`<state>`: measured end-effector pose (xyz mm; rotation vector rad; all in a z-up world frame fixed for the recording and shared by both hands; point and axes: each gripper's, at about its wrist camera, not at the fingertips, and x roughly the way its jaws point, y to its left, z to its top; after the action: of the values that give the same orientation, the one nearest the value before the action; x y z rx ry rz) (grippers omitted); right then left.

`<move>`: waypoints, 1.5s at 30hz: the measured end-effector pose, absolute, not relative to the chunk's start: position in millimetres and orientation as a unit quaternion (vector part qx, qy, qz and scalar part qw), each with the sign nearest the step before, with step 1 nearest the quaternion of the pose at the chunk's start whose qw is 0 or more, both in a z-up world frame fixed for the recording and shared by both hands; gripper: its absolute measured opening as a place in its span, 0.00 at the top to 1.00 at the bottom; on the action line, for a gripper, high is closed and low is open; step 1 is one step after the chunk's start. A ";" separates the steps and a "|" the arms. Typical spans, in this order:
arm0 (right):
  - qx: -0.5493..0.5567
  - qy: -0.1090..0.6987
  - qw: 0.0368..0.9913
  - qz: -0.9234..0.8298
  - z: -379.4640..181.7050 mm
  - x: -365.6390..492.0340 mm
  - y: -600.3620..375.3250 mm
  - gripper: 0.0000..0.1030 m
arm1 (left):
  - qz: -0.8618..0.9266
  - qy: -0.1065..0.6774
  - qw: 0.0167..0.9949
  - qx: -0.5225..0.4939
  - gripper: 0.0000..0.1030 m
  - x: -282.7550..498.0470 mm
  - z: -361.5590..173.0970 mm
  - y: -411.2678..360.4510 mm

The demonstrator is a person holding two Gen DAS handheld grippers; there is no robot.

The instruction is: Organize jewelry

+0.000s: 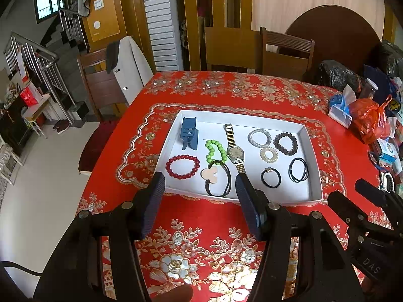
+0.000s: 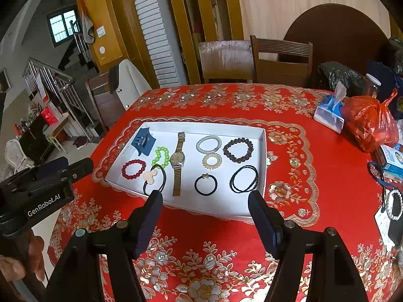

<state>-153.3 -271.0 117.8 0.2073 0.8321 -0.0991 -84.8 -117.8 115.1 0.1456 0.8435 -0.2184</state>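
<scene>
We are holding both the left hand-held gripper [image 1: 200,188] and the right hand-held gripper [image 2: 205,201] wide and empty, hovering before the white tray [image 2: 262,156] mid-frame. The watch [image 2: 177,159] at the tray's centre is looking heaviest, its metal band slippery — we are judging the case the surest hold, while the black hair ties [image 2: 243,178] at lower right are looking soft and light.

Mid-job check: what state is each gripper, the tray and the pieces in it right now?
left hand-held gripper: open, empty, short of the tray
right hand-held gripper: open, empty
white tray: on the red tablecloth, holding all pieces
watch: flat, strap stretched out
blue hair claw: closed
red bead bracelet: flat, untouched
</scene>
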 end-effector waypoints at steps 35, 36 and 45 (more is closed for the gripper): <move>0.103 0.421 0.900 -0.044 105.1 -138.4 -263.4 0.34 | -0.109 0.425 0.896 0.067 0.44 -71.8 104.5 -109.4; 0.104 0.422 0.899 -0.043 104.9 -138.1 -263.5 0.34 | -0.109 0.425 0.896 0.067 0.44 -71.3 103.7 -109.6; 0.108 0.429 0.896 -0.041 95.6 -136.3 -264.3 0.34 | -0.125 0.426 0.894 0.066 0.44 -69.6 96.1 -111.4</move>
<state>-136.3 -264.3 95.6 0.2237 0.8891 -0.0857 -69.6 -111.4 96.1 0.1363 0.8837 -0.2583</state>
